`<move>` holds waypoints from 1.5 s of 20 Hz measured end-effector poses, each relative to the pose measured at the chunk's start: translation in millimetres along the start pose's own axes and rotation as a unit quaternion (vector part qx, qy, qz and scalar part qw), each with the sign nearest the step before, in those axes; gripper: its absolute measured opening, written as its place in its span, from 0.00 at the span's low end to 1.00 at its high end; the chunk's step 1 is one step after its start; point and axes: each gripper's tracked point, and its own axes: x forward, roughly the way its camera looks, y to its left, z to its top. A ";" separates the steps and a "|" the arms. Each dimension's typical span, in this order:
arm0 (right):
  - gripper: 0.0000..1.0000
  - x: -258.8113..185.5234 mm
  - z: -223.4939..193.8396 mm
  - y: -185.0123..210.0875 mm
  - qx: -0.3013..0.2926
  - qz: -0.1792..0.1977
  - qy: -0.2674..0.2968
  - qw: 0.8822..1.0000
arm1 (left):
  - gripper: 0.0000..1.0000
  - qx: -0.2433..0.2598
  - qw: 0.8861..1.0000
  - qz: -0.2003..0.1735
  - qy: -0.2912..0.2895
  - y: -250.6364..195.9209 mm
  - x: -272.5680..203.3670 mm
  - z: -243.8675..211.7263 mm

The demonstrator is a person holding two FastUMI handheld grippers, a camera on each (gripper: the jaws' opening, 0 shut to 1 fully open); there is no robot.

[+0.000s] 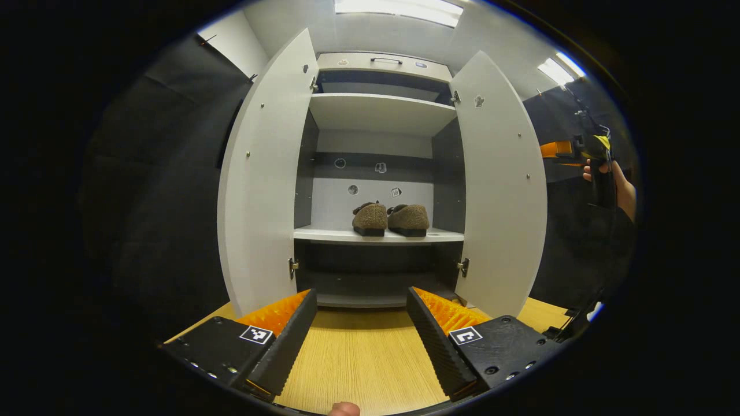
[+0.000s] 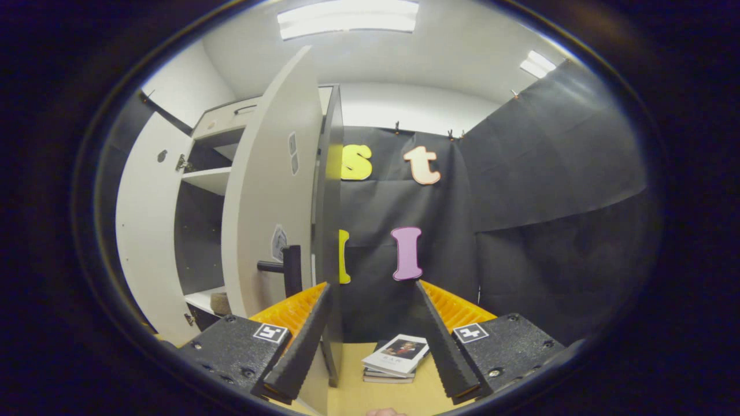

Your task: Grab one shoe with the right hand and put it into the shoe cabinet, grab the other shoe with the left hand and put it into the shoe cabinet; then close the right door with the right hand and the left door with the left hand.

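Two brown fuzzy shoes point(image 1: 391, 218) stand side by side on the middle shelf point(image 1: 329, 234) of the white shoe cabinet point(image 1: 378, 112). Its left door point(image 1: 263, 173) and right door point(image 1: 500, 190) both stand wide. My left gripper point(image 1: 361, 335) is open over the wooden table, facing the cabinet from a short way back. In the left gripper view a hand holds the right gripper point(image 1: 601, 164) beyond the right door. My right gripper point(image 2: 373, 341) is open, just outside the right door point(image 2: 269, 190), with that door's dark handle point(image 2: 286, 268) close to its left finger. A shoe's edge point(image 2: 219, 303) peeks past the door.
A small stack of books point(image 2: 396, 358) lies on the wooden table point(image 2: 376, 396) to the right of the cabinet. Black cloth walls close in on both sides. The cabinet has an upper shelf point(image 1: 378, 110) and a dark lower compartment point(image 1: 370, 271).
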 end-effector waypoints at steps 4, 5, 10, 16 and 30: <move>0.89 3.9 -2.0 8.3 -0.027 -0.007 -0.010 1.000 | 0.95 0.000 1.000 0.005 0.010 -0.2 -4.0 -3.5; 0.89 5.8 -4.6 13.8 -0.024 0.001 -0.004 1.000 | 0.95 0.000 1.000 0.004 0.011 -0.4 -3.6 -4.0; 0.85 2.8 -4.4 29.4 -0.015 0.025 0.002 1.000 | 0.95 -0.002 1.000 -0.007 0.001 -4.1 -1.7 0.0; 0.85 -0.3 -7.1 95.3 -0.020 0.095 0.003 0.995 | 0.95 0.007 1.000 -0.003 -0.003 1.7 -4.7 4.1; 0.86 54.3 -24.0 227.1 -0.029 0.163 -0.014 0.986 | 0.95 0.009 0.998 0.065 -0.002 55.9 -22.1 3.0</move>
